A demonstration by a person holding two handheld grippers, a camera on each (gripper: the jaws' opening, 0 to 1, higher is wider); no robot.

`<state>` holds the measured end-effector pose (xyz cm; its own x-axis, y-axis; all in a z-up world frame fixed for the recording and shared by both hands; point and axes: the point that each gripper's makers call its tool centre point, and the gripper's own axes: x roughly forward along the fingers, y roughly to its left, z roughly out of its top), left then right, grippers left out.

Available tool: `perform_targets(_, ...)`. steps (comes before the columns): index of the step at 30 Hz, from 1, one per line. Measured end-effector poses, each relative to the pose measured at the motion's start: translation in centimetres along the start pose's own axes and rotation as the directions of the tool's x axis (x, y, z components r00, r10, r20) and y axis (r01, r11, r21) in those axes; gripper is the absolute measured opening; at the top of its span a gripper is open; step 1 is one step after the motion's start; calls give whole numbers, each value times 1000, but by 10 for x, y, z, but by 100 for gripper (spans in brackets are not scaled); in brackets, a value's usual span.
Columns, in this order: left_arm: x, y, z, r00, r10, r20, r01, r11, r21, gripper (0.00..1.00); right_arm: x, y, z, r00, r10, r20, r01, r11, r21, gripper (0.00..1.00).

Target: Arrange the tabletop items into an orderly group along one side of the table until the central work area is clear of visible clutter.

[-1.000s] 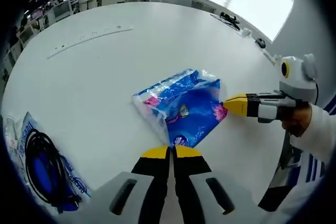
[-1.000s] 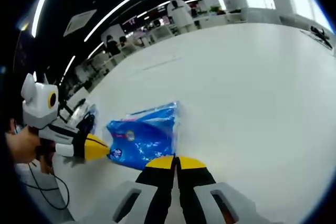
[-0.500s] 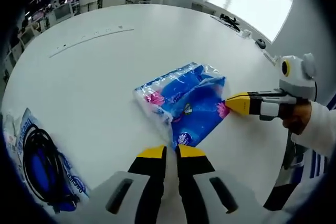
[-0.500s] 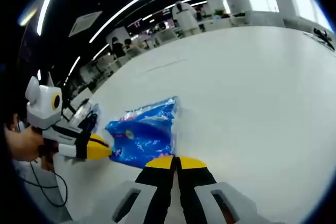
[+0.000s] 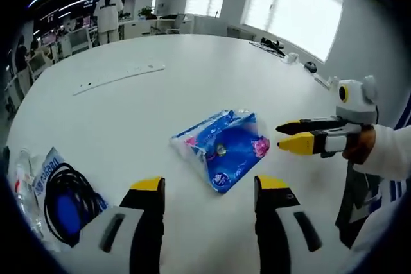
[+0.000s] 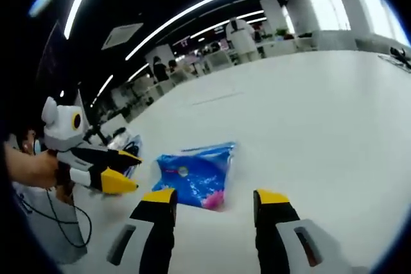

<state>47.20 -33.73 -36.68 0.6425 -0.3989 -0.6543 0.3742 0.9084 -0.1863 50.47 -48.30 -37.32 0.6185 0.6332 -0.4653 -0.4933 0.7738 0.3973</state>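
A blue plastic packet [image 5: 221, 149] with pink marks lies flat on the white table [image 5: 128, 113], free of both grippers. My left gripper [image 5: 209, 184] stands open just short of the packet's near corner, nothing between its jaws. In the left gripper view my right gripper [image 5: 286, 137] comes in from the right, open, its yellow tips a short way from the packet's right edge. In the right gripper view the packet [image 6: 192, 176] lies ahead of my open right gripper [image 6: 215, 197], and my left gripper [image 6: 128, 171] hovers open to its left.
A clear bag holding a coiled black cable [image 5: 61, 203] lies at the table's near left edge, also seen as a bag [image 6: 125, 142] behind the left gripper. A long white strip [image 5: 119, 76] lies further back. Small dark items [image 5: 276, 44] sit at the far right edge.
Both grippers went from shut to open and drew back a little from the packet. The packet now lies loose on the table.
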Motion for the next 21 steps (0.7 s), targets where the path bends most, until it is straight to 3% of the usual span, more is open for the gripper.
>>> perform_targets(4, -18, 7, -6, 1000, 14, 26, -14, 1000, 0, 59, -15, 2, -1, 1000, -3, 24, 2, 999, 35, 65)
perform_targets(12, -78, 17, -5, 989, 82, 119, -81, 997, -14, 65, -52, 17, -4, 998, 28, 52, -30, 999, 31, 75)
perform_targets(15, -99, 22, -9, 984, 109, 144, -114, 993, 27, 67, -61, 20, -10, 998, 32, 63, -36, 998, 57, 74)
perform_targets(19, -128, 28, -25, 978, 143, 151, -163, 978, 128, 67, -75, 26, -20, 997, 6, 72, -13, 995, 100, 71)
perform_targets(21, -140, 28, -33, 976, 153, 155, -175, 975, 136, 68, -78, 28, -19, 996, -2, 85, -9, 993, 120, 70)
